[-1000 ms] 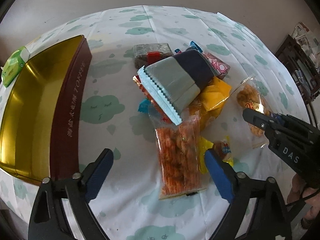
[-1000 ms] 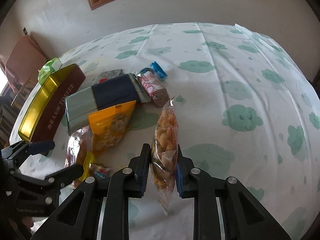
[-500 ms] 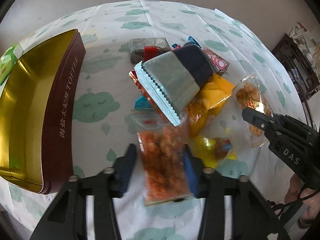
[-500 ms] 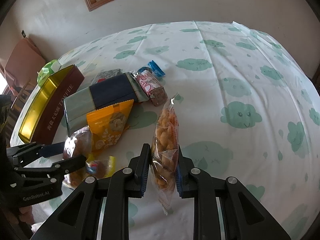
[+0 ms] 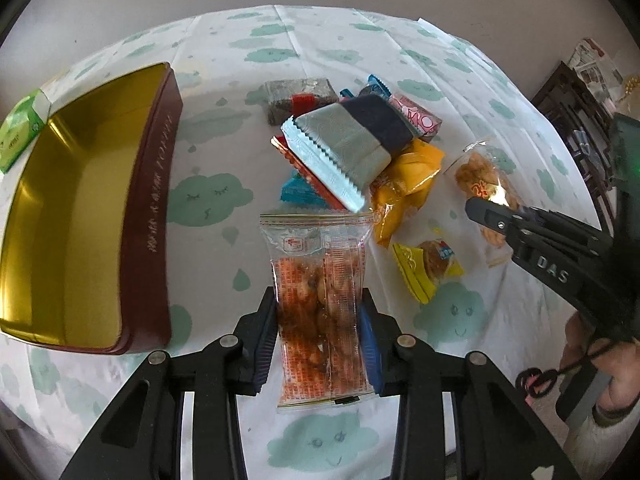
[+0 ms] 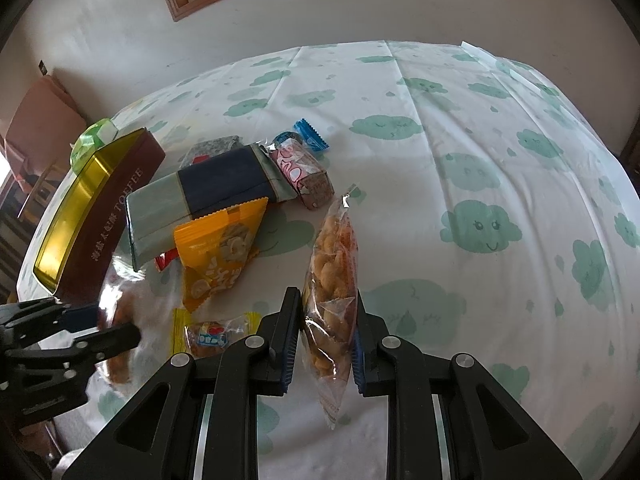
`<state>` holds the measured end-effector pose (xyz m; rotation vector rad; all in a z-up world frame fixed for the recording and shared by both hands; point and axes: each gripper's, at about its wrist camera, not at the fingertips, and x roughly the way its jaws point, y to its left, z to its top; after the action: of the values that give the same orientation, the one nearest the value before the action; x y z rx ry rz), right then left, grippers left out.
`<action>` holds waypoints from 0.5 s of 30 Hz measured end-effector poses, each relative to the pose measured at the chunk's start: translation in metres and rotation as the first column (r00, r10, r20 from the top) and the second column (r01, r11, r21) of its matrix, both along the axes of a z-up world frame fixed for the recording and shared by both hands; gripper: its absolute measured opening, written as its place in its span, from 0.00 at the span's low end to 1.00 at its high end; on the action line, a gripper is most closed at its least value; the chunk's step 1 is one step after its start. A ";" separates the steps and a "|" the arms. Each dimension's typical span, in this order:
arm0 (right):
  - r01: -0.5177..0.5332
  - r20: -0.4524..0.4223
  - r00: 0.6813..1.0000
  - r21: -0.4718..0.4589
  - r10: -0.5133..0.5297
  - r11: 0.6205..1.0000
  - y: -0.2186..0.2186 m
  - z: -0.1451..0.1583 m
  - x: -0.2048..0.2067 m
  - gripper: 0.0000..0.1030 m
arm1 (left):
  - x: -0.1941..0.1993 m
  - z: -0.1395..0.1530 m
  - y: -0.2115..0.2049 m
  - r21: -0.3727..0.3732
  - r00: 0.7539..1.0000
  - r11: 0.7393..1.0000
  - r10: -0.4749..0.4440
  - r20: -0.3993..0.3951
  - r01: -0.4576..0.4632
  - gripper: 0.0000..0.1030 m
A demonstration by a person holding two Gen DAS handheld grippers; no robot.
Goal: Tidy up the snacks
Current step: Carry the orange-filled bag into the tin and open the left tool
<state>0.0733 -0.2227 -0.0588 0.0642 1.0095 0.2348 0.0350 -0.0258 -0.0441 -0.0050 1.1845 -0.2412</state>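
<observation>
Item one: my left gripper [image 5: 320,328], fingers pinched on a clear packet of red-orange snacks [image 5: 320,280], which I hold above the cloud-print tablecloth [image 5: 224,60].

Item two: my right gripper [image 6: 326,340], clamped on a clear bag of golden puffs [image 6: 334,272], held edge-on over the cloth.

Item three: an open gold-lined toffee tin [image 5: 80,220], to the left of my left gripper.

Item four: the loose pile ahead of me, namely a grey-and-navy packet [image 5: 352,140] on top of an orange pouch [image 5: 404,184], a pink-wrapped bar [image 5: 416,116] and a dark grey bar [image 5: 300,92].

Item five: a small yellow-ended pastry [image 5: 428,268], lying apart, near the pile.
</observation>
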 end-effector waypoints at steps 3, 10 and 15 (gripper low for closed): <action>0.002 -0.002 1.000 -0.008 -0.002 1.000 0.001 0.000 -0.001 0.23 | -0.006 0.007 0.006 -0.008 1.000 1.000 -0.003 0.009 0.003 0.32; 0.014 0.006 1.000 -0.021 -0.013 1.000 0.005 0.001 -0.003 0.22 | -0.017 0.019 0.019 0.005 0.999 1.000 -0.010 0.035 0.009 0.32; 0.023 0.014 1.000 -0.035 -0.022 0.999 0.006 0.003 -0.007 0.22 | -0.022 0.027 0.033 -0.010 0.999 1.000 0.009 0.050 -0.009 0.32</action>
<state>0.0663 -0.2167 -0.0554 0.0415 0.9984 0.1963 0.0132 0.0074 -0.0168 -0.0126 1.1328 -0.2380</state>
